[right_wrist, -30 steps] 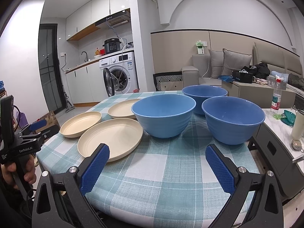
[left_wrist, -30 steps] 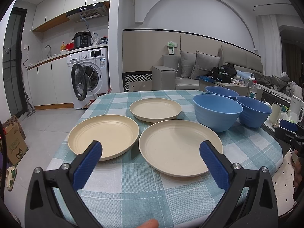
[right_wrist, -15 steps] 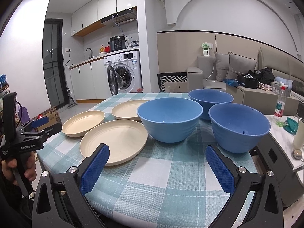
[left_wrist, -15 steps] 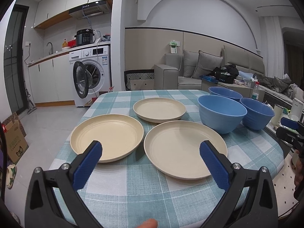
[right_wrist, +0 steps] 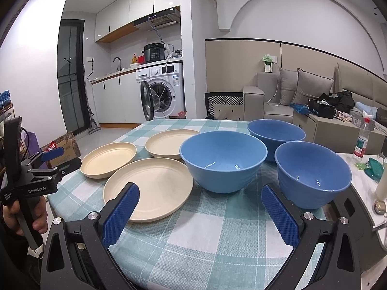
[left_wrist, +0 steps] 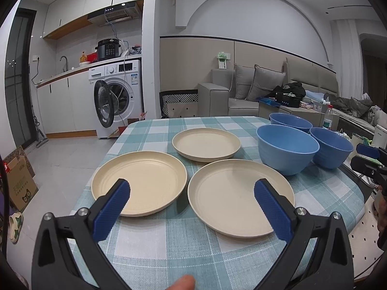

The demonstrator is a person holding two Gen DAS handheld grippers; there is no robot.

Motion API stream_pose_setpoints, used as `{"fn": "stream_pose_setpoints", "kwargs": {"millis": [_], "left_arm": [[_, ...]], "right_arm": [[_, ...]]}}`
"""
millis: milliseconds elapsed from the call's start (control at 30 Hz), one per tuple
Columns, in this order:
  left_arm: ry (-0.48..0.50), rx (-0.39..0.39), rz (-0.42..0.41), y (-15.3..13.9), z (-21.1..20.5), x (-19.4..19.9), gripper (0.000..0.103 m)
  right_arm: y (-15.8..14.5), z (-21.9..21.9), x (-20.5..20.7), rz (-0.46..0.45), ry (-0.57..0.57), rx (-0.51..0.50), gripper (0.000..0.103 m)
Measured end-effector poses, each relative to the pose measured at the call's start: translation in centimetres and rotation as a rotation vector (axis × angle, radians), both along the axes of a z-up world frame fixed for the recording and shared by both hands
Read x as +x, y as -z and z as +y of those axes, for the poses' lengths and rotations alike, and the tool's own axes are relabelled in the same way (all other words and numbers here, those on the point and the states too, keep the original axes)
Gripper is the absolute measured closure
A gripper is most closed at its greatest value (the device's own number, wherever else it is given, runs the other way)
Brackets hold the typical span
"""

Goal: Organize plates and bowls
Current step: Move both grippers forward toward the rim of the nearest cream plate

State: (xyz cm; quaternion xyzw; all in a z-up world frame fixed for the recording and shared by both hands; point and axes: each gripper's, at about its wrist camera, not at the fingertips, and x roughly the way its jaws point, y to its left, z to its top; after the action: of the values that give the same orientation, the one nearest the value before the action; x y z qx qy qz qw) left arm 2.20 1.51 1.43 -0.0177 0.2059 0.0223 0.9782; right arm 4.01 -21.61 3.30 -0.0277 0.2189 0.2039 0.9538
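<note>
Three cream plates lie flat on the checked table: a left one [left_wrist: 139,183], a near right one [left_wrist: 232,195] and a far one [left_wrist: 206,143]. Three blue bowls stand upright to their right: a near one [left_wrist: 286,151], a right one [left_wrist: 331,148] and a far one [left_wrist: 290,120]. My left gripper [left_wrist: 191,191] is open and empty, held near the front edges of the two near plates. My right gripper [right_wrist: 199,197] is open and empty, held before the near bowl [right_wrist: 223,160] and the right bowl [right_wrist: 312,171].
The table [left_wrist: 154,241] has a teal checked cloth and its front edge is close below me. A side counter with a water bottle [right_wrist: 361,142] stands at the right. A washing machine [left_wrist: 116,96] with its door open and a sofa [left_wrist: 241,94] are behind.
Both grippers have risen and pulled back a little, so the plates and bowls sit lower in both views. Nothing on the table has moved.
</note>
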Motion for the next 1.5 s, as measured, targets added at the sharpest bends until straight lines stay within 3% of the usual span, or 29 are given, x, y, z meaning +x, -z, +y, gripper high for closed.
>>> {"fn": "stream_pose_setpoints", "kwargs": {"millis": [200, 433, 733, 1267, 1500], "left_arm": [[-0.010, -0.017, -0.016, -0.2, 0.6, 0.9, 0.000], [-0.002, -0.017, 0.029, -0.5, 0.9, 2.8, 0.000], [0.013, 0.042, 0.020, -1.1, 0.6, 3.9, 0.000], [0.027, -0.020, 0.042, -2.3, 2.4, 7.2, 0.000], [-0.031, -0.009, 0.043, -3.1, 3.4, 8.7, 0.000]], "right_arm": [[-0.7, 0.1, 0.7, -0.008, -0.005, -0.003, 0.000], [-1.2, 0.6, 1.8, -0.012, -0.016, -0.015, 0.000], [-2.1, 1.1, 3.9, -0.011, -0.027, -0.017, 0.000], [-3.9, 2.4, 8.5, 0.011, -0.036, -0.031, 0.000], [-5.5, 3.0, 10.9, 0.016, -0.064, -0.032, 0.000]]}}
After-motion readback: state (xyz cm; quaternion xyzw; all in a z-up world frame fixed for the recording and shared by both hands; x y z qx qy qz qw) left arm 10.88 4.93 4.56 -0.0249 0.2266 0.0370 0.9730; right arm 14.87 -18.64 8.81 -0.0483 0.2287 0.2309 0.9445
